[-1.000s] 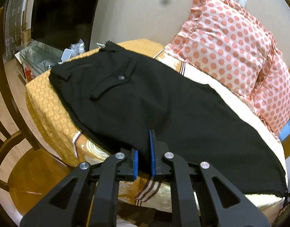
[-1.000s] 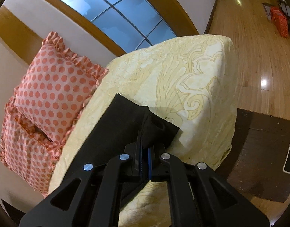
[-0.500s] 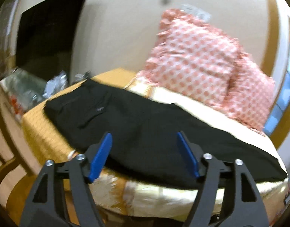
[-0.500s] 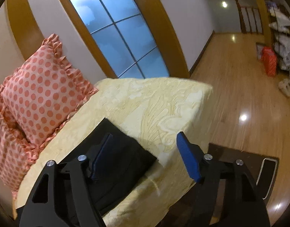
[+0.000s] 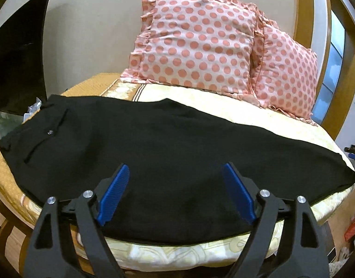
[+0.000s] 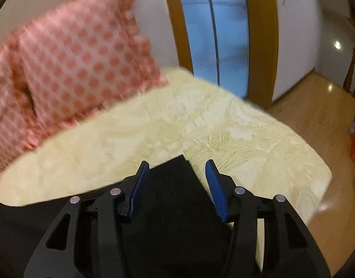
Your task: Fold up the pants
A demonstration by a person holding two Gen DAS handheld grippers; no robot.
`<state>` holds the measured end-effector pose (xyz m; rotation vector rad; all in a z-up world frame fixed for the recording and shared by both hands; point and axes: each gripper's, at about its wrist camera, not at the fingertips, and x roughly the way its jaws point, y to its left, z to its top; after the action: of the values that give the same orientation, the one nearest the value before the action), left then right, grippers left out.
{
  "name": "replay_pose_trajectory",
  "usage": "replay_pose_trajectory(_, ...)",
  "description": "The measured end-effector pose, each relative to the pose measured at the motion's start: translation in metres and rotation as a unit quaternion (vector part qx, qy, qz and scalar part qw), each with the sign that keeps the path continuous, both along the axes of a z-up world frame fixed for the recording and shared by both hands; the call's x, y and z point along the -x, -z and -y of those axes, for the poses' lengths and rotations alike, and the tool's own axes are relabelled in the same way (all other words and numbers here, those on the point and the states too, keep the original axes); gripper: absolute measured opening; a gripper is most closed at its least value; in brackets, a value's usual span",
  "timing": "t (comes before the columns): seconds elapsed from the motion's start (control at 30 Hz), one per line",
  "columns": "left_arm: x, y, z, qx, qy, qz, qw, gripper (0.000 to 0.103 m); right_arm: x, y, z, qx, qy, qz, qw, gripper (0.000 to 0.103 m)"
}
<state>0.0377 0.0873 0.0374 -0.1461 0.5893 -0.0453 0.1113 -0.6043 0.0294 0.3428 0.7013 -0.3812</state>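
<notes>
Black pants (image 5: 168,143) lie flat across the yellow bed cover (image 5: 235,102), waistband and buttoned pocket at the left, leg ends at the right. My left gripper (image 5: 176,173) hovers over their near edge with its jaws opening wide and its blue pads clear of the cloth. In the right wrist view the leg end of the pants (image 6: 175,178) lies under my right gripper (image 6: 176,172). Its jaws are closing, the cloth shows in the gap below them, and the pads do not press on it.
Two pink polka-dot pillows (image 5: 196,44) lean on the wall at the head of the bed. A dark screen (image 5: 17,53) stands at the left. A wood-framed window (image 6: 214,25) and wooden floor (image 6: 316,106) lie beyond the bed's right end.
Both grippers were shut on the pants' edge a second ago. They have let go, opened and drawn back, and the pants now lie flat.
</notes>
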Motion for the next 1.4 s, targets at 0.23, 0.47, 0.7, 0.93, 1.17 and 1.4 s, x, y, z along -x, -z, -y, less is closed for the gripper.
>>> replay_pose_trajectory(0.23, -0.009, 0.010, 0.008, -0.006, 0.003, -0.016, 0.9998, 0.087, -0.017, 0.025, -0.001, 0.025, -0.025, -0.050, 0.998, 0.017)
replay_pose_trajectory(0.47, -0.020, 0.015, 0.012, -0.009, 0.008, -0.027, 0.9996, 0.088, -0.019, 0.010, 0.003, 0.045, -0.016, -0.031, 0.998, 0.004)
replay_pose_trajectory(0.7, -0.018, 0.019, 0.014, -0.012, 0.009, -0.027, 0.9995, 0.088, -0.037, 0.014, 0.007, 0.054, -0.009, -0.081, 0.995, 0.024)
replay_pose_trajectory(0.93, -0.017, 0.023, 0.019, -0.025, 0.020, -0.016, 0.9994, 0.092, 0.060, -0.002, 0.020, 0.015, 0.113, -0.027, 0.993, 0.077)
replay_pose_trajectory(1.17, -0.015, 0.026, 0.021, -0.033, 0.036, -0.010, 0.9988, 0.093, 0.126, 0.031, 0.012, -0.060, 0.140, 0.019, 0.988, 0.060)
replay_pose_trajectory(1.4, -0.016, 0.026, 0.023, -0.031, 0.041, -0.008, 0.9986, 0.096, 0.134, 0.035, -0.038, -0.088, 0.063, 0.067, 0.992, 0.054)
